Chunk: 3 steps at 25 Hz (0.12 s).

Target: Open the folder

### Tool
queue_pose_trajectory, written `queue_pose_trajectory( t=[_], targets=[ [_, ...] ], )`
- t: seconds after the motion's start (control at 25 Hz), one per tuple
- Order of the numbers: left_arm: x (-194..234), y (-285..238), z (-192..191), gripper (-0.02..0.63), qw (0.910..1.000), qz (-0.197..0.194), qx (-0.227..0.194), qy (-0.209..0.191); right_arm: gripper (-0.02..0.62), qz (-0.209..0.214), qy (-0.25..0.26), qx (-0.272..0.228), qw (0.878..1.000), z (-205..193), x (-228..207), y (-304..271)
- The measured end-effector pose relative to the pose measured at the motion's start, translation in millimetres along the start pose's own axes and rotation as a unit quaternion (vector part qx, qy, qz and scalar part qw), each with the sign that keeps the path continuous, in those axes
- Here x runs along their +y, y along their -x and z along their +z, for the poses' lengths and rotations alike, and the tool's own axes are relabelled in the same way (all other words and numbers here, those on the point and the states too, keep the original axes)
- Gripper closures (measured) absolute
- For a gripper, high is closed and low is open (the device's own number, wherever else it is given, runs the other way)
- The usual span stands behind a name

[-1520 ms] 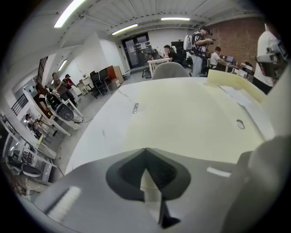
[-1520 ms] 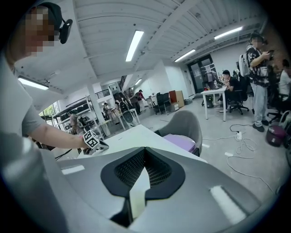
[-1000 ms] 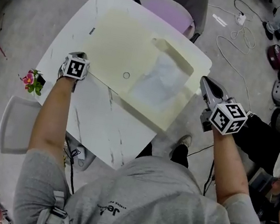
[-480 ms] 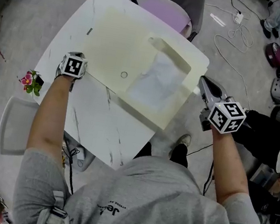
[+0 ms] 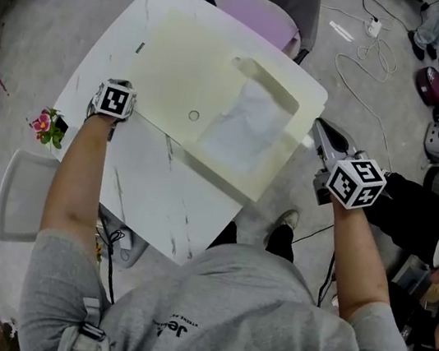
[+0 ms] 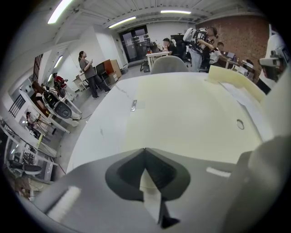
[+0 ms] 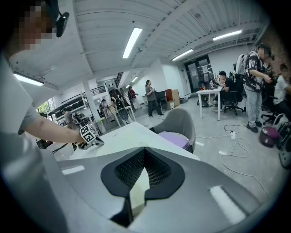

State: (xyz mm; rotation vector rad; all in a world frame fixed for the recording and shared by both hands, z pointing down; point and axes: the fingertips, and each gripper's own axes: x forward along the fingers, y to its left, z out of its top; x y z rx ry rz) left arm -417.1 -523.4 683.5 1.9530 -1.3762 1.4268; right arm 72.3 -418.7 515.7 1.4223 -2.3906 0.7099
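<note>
The pale yellow card folder (image 5: 188,74) lies spread open on the white marbled table (image 5: 158,194), a white sheet (image 5: 244,129) in its pocket. The left gripper (image 5: 124,88), fingers closed, sits at the folder's 9 o'clock edge. The right gripper (image 5: 317,127), fingers closed too, is at its 3 o'clock edge. Whether either pinches the card I cannot tell. Folder and grippers stand as they did a second ago
</note>
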Motion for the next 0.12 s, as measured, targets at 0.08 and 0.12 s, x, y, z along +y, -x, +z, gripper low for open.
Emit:
queue_pose_trajectory(
  t=[0.08, 0.12],
  targets=[
    [0.3, 0.5, -1.4, 0.607, 1.0000, 0.001, 0.004, -0.001, 0.594, 0.000, 0.000, 0.000, 1.000, -0.7, 0.3, 0.1],
    [0.3, 0.1, -3.0, 0.607, 1.0000, 0.000, 0.007, -0.001, 0.594, 0.001, 0.000, 0.000, 1.000, -1.0, 0.5, 0.2]
  ],
)
